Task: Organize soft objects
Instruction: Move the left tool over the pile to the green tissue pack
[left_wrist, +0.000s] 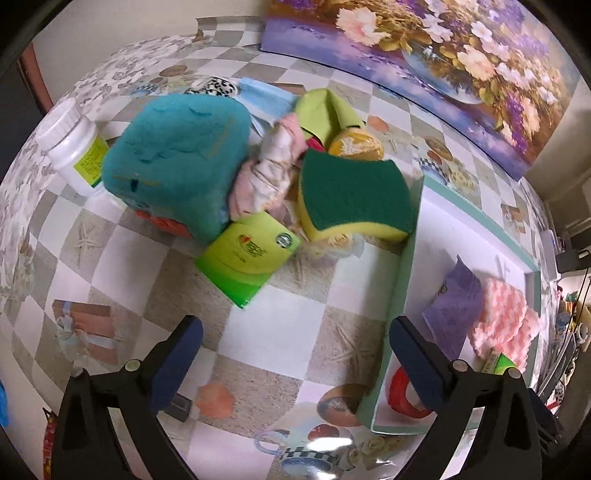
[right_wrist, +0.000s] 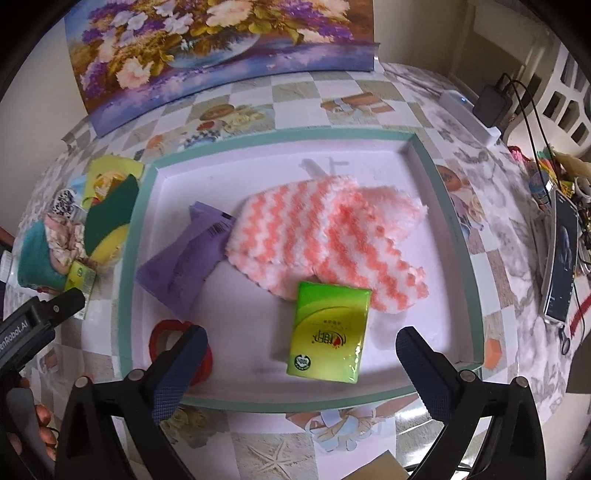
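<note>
Left fingers: the left gripper is spread wide, blue pads apart, nothing between them, only checked tablecloth underneath.
Left view, pile: straight ahead, a heap on the cloth. Teal plush cushion, pink floral cloth wedged beside it, green-and-yellow sponge on the right, touching the tray's corner.
Left view, tissues: a green tissue pack leans out at the front of the heap, near the fingers.
Left view, edges: white jar behind the cushion on the left; floral picture along the wall.
Left view, tray: the green-rimmed tray sits right of the pile, holding a purple packet and a pink-striped fluffy cloth.
Right fingers: the right gripper is wide too, holding nothing, hanging over the tray's near rim.
Right view, tray: a second green tissue pack lies flat inside, between the fingers and just ahead, its top edge on the fluffy cloth. Purple packet to the left, a red ring in the near-left corner.
Right view, left side: the pile sits outside the tray, with the other gripper's black body near it.
</note>
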